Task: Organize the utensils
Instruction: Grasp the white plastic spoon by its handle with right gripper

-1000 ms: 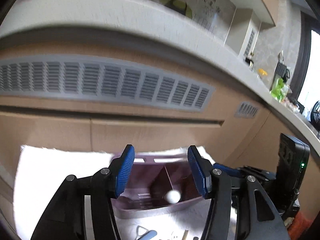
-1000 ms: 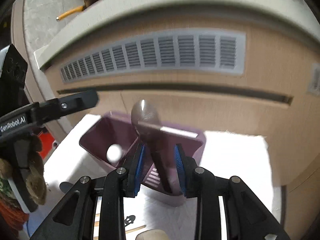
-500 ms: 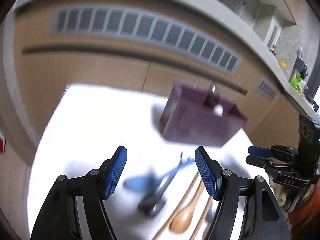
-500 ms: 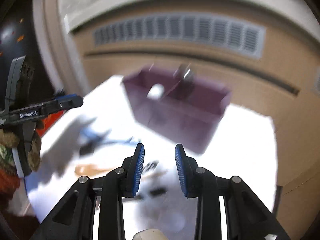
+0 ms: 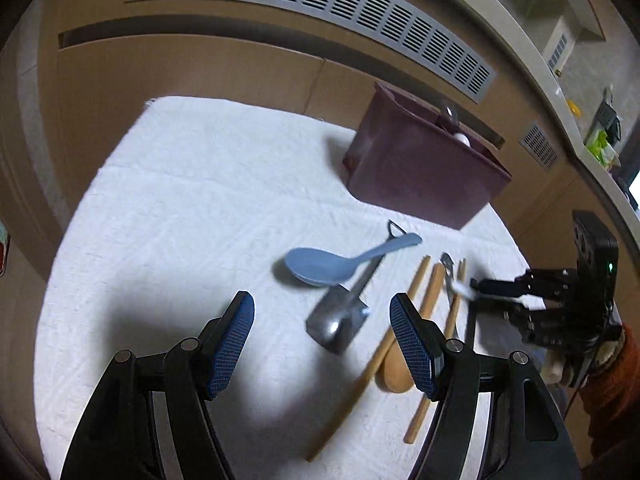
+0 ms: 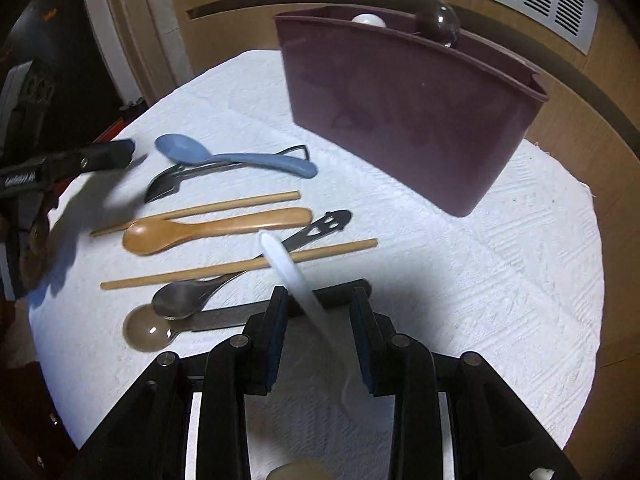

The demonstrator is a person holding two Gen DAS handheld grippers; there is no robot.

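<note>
The white plastic spoon, light, stiff and likely slippery, is lying across the chopsticks nearest the right gripper, whose jaws are closing around its handle without visibly pressing, while the left gripper is hanging wide open.

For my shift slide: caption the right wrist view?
Right gripper closing around a white spoon lying among utensils on the white cloth, purple holder behind.
</note>
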